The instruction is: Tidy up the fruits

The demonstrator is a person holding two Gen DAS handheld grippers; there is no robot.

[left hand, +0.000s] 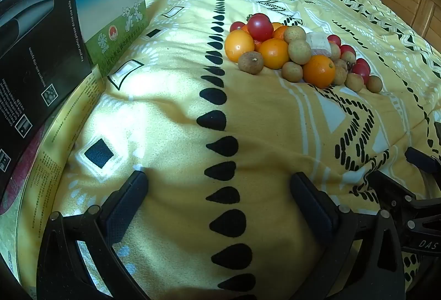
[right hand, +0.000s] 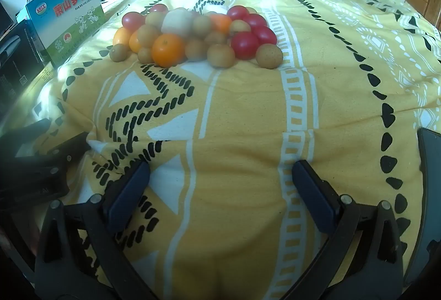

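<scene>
- Sitting in one heap on the yellow patterned cloth (right hand: 248, 112), the fruit pile (right hand: 193, 35) is seen far ahead of both grippers, well apart from either.
- Left gripper (left hand: 219, 184): jaws spread wide, nothing between them, only cloth below.
- Right gripper (right hand: 220, 173): jaws likewise spread wide and empty.
- From the left wrist view the pile is placed ahead and to the right; from the right wrist view, ahead and slightly left. The heap is thus judged to lie between the two lines of approach.
- Long axis of the heap runs left-right across both views.
- Nearest to the right gripper: a brown longan (right hand: 269, 56) at the right end, with red tomatoes (right hand: 245, 45) just beside it.
- Nearest to the left gripper: a longan (left hand: 250, 63) and an orange (left hand: 239, 45) at the left end.
- Neither hand is judged clearly nearer; each end suits its own side.
</scene>
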